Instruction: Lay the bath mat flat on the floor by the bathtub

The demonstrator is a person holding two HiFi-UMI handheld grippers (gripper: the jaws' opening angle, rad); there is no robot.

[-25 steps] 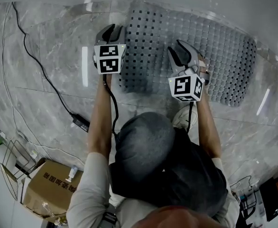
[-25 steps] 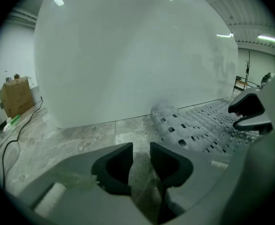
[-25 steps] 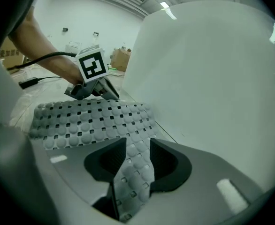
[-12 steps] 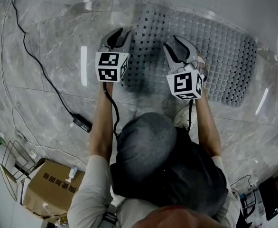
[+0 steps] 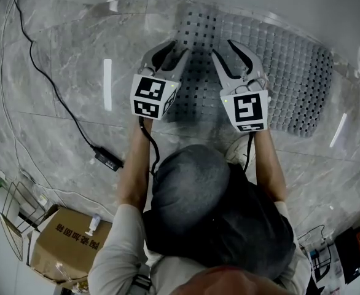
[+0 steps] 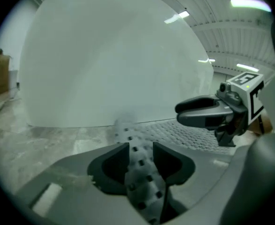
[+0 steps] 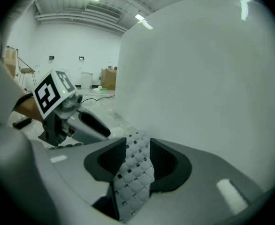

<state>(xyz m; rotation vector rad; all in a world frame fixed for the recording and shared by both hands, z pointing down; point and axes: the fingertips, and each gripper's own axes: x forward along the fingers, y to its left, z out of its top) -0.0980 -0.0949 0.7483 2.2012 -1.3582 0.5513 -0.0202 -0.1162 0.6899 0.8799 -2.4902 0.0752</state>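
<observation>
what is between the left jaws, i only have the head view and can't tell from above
observer: a fold of the bath mat stands between the left gripper's jaws; they have just been opening slightly, yet it looks gripped on both sides.
operator: and the right
observer: the right gripper is clamped on a strip of mat too.
operator: is that edge lifted
observer: yes, it rises from the floor into the jaws, the bathtub wall close behind.
</observation>
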